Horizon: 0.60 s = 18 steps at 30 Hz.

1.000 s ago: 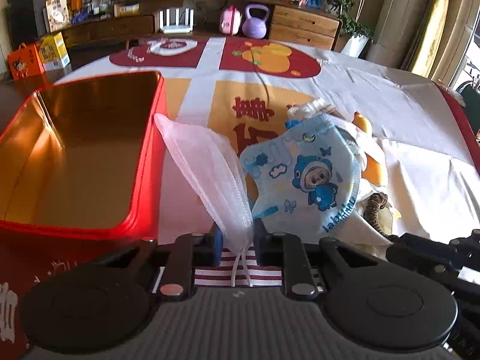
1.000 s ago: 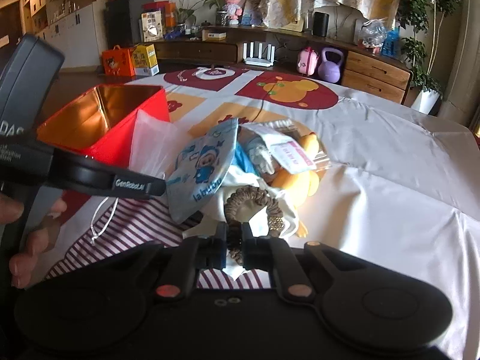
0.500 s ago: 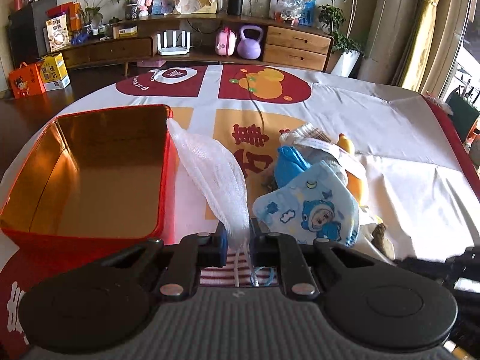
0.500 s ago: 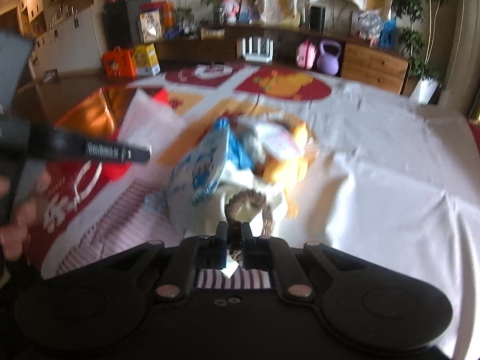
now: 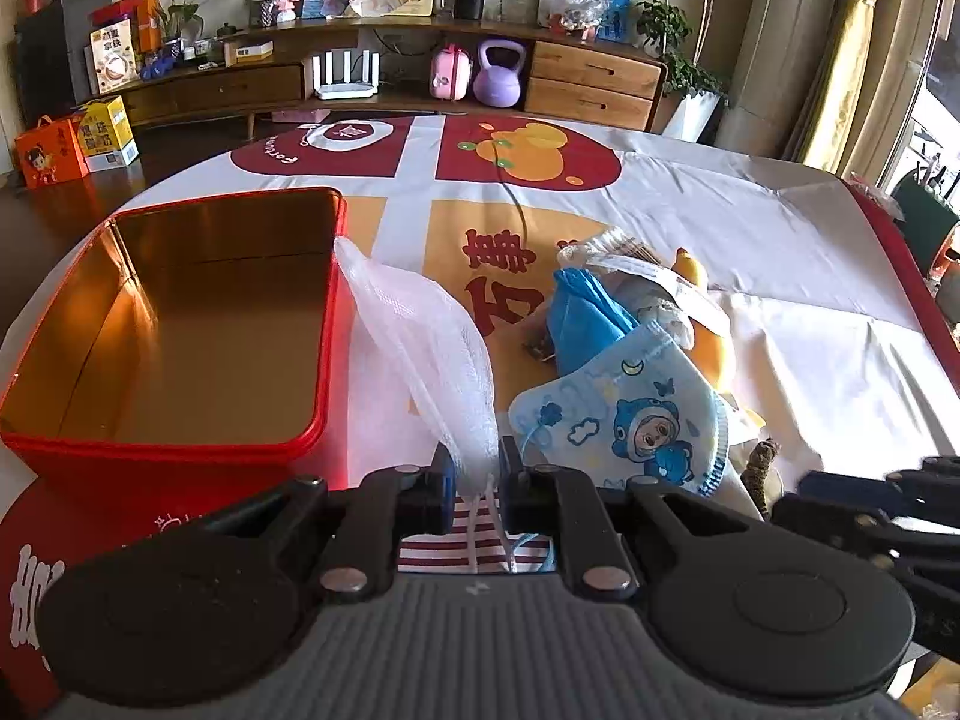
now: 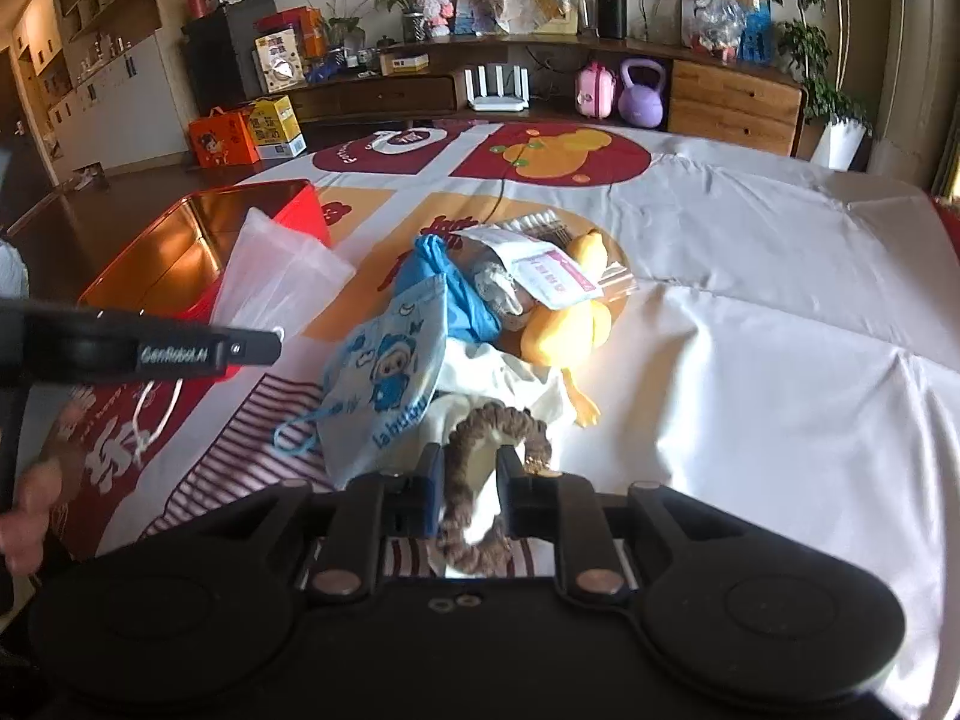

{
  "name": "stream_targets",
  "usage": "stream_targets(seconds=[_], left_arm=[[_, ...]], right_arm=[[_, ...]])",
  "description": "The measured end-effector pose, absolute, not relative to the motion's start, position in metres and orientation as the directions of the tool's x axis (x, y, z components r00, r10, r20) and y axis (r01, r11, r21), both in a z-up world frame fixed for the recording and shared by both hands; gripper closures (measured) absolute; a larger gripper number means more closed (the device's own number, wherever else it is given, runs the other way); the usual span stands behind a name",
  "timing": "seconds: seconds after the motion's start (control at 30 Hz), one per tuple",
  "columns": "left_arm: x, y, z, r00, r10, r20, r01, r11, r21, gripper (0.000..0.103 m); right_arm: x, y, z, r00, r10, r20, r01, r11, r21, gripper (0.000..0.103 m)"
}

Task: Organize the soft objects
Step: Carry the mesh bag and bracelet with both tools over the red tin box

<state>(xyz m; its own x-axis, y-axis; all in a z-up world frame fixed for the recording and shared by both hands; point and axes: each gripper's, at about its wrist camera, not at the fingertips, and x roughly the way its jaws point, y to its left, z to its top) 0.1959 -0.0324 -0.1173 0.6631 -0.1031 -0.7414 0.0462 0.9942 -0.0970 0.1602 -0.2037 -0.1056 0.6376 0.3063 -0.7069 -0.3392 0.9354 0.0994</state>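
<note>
Red tin (image 5: 180, 324) sits open at the far left, and just right of it the left gripper (image 5: 471, 474) is pinching a white mesh mask (image 5: 420, 348), lifted beside the tin's rim. Further right of the tin lies the soft pile: cartoon mask (image 6: 390, 372), blue cloth (image 6: 450, 282), yellow plush (image 6: 564, 324). Right gripper (image 6: 471, 480), jaws just easing apart, brackets a brown braided hair tie (image 6: 480, 426).
</note>
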Motion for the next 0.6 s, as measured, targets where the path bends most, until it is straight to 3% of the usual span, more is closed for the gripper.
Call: stream_targets(seconds=[0.43, 0.6], left_arm=[[0.201, -0.032, -0.128, 0.642, -0.107, -0.759, 0.05, 0.994, -0.097, 0.09], [0.198, -0.032, -0.126, 0.648, -0.106, -0.755, 0.056, 0.994, -0.091, 0.09]], right_arm=[[0.187, -0.191, -0.138, 0.582, 0.295, -0.758, -0.306, 0.943, 0.132, 0.085], [0.188, -0.19, -0.135, 0.592, 0.303, -0.747, -0.307, 0.942, 0.139, 0.096]])
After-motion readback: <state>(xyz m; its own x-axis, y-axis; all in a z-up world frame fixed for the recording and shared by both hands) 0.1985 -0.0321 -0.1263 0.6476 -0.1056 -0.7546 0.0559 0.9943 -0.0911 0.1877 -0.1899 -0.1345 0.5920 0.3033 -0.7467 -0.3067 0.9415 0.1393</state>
